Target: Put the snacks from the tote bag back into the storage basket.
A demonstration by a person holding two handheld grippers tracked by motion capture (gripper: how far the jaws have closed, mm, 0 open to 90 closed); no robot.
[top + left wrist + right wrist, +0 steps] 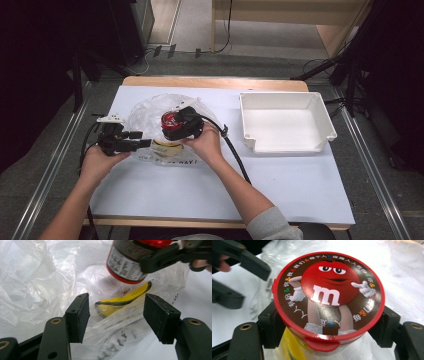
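Both forearms entered from the near edge and converged toward the table's left half. Left hand [100, 162] wrapped around the left gripper [142, 144], held low, pointing rightward, jaws spread wide apart with a clear gap between the pads [82, 315]. Right hand [206, 142] gripped the right gripper [167, 127] from behind, wrist bent inward, grey sleeve at the elbow, jaws pressed in against something round from both sides, pointing leftward just beyond the left gripper's tips. Cables trailed back from both.
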